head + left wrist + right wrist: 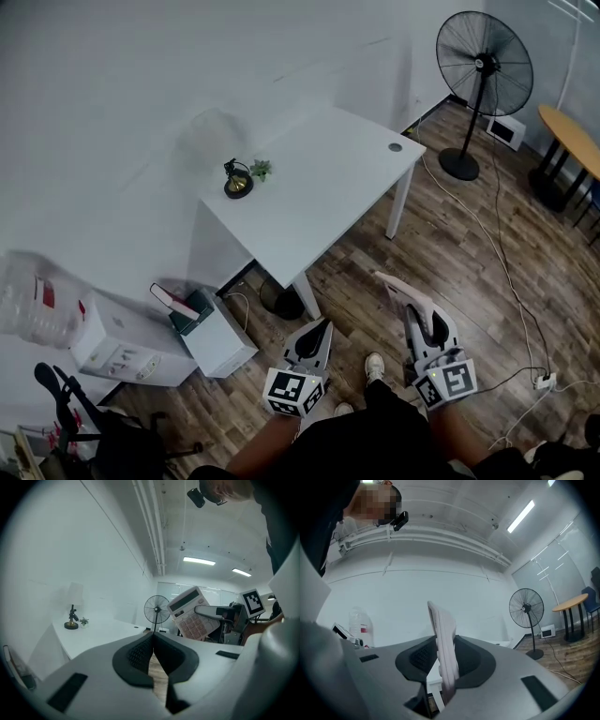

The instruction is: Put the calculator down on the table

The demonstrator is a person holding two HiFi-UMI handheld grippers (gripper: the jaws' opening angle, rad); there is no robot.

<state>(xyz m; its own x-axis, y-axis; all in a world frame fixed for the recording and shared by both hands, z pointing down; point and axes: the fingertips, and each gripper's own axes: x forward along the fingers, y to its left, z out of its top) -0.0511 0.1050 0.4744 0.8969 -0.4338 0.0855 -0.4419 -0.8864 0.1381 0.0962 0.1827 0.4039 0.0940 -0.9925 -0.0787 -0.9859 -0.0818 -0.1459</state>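
Right gripper: I am pinching the calculator (443, 639) between the jaws of my right gripper (440, 654), a pad pressing on each flat face.
Calculator: it is standing on edge in that grip, sticking up and forward past the jaw tips. It is hanging over the wooden floor, not touching the table (319, 192).
Left gripper: my left gripper (152, 641) is pressing its jaw tips together, with nothing between the pads.
Side by side: the two grippers are pointing the same way, the right gripper (417, 305) just beside the left gripper (322, 328). From the left one, the calculator (192, 613) is showing its keys and display off to the right.
Table: the white table is lying ahead of both sets of tips, well apart from them.
On the table: a small dark figurine (238, 178) and a tiny plant (261, 169) are sitting together, ahead and left of the left gripper.
Fan: a black pedestal fan (483, 66) is standing ahead and right of the right gripper.
Bottle: a large water bottle (358, 623) is sitting off to the right gripper's left.
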